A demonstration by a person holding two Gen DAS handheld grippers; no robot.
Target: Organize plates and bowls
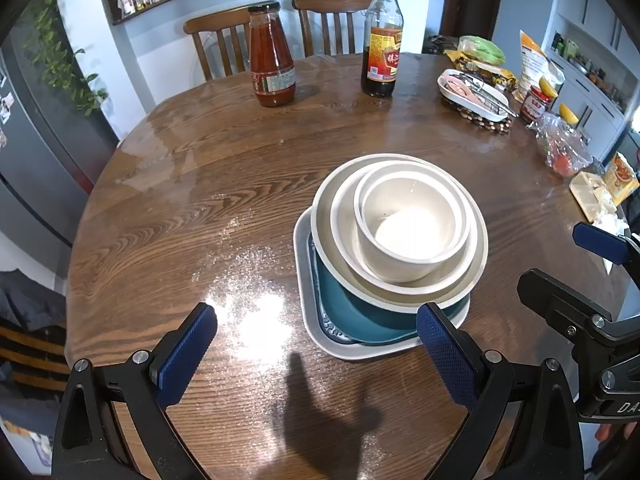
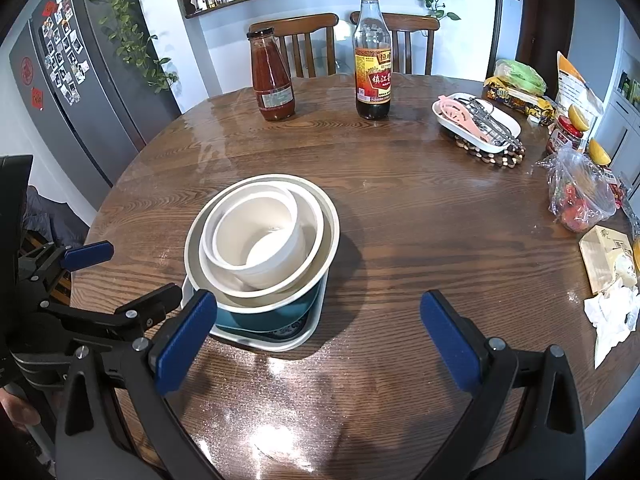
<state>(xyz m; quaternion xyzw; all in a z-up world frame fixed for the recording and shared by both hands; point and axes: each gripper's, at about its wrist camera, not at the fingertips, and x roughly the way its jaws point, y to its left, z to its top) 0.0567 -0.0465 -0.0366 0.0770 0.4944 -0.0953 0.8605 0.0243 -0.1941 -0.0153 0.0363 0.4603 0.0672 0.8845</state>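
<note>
One stack of dishes stands on the round wooden table (image 1: 200, 208). At the bottom lies a white square plate (image 1: 316, 332) (image 2: 304, 336), then a teal plate (image 1: 352, 320) (image 2: 256, 318), then a wide white bowl (image 1: 332, 248) (image 2: 328, 216), a middle white bowl (image 1: 344, 216) (image 2: 316, 216) and a small cream bowl (image 1: 412, 236) (image 2: 260, 240) on top. My left gripper (image 1: 316, 348) is open, near the stack's front left. My right gripper (image 2: 318, 332) is open too, to the stack's right. Neither holds anything. Each gripper shows at the edge of the other's view.
At the far side stand a red sauce bottle (image 1: 272, 56) (image 2: 272, 76) and a dark vinegar bottle (image 1: 382, 36) (image 2: 373, 56). A white tray with utensils (image 2: 476, 124) sits on a beaded mat at right, beside bags, jars and crumpled paper (image 2: 612, 316). Two chairs and a fridge (image 2: 80, 80) lie beyond.
</note>
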